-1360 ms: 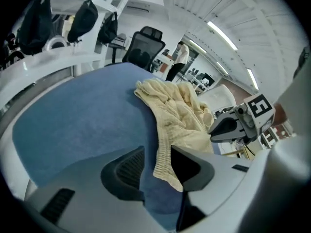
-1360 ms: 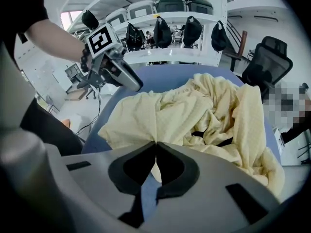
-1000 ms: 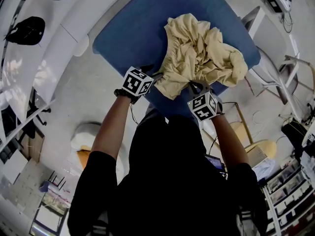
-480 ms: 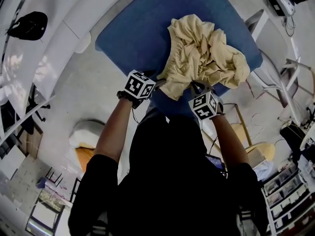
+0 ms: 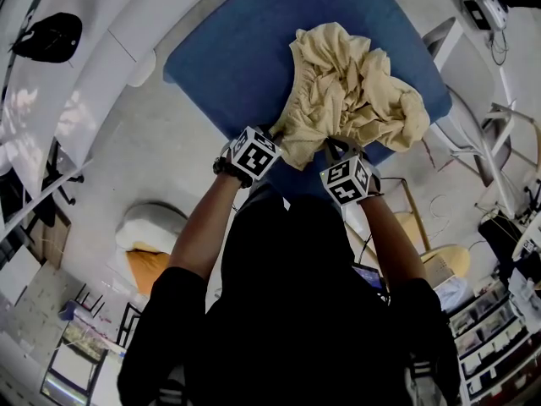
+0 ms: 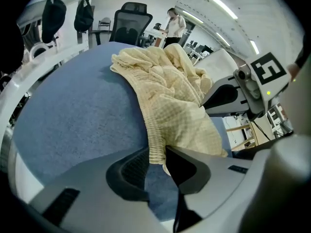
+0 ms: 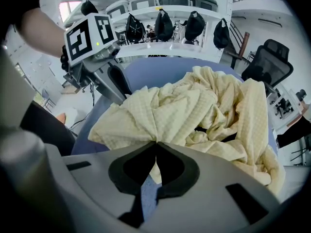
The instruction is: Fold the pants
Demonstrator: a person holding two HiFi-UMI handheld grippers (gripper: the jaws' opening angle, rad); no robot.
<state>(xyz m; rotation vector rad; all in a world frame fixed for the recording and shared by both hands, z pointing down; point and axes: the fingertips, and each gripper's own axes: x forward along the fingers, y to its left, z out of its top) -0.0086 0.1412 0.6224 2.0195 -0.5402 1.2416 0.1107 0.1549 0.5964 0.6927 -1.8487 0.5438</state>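
Crumpled pale-yellow pants [image 5: 347, 100] lie in a heap on the blue table [image 5: 228, 49], near its front edge. My left gripper [image 5: 275, 135] is at the heap's near-left corner. Its jaws have just been closing, and in the left gripper view the ribbed hem [image 6: 155, 144] sits pinched between the pads of my left gripper [image 6: 156, 157]. My right gripper [image 5: 335, 148] is shut on a fold at the heap's near edge; the cloth bunches at its jaw tips [image 7: 155, 144]. The rest of the pants [image 7: 204, 106] rises behind. Each gripper shows in the other's view, close together.
The table's near edge lies just under both grippers. White shelves hung with black bags [image 7: 165, 25] stand behind the table. An office chair [image 6: 129, 21] and a person [image 6: 174, 25] are in the far background. A wooden chair [image 5: 439, 256] stands at my right.
My left gripper has moved right, up to the near-left corner of the pants, and its jaws have closed on the hem. The right gripper has held still.
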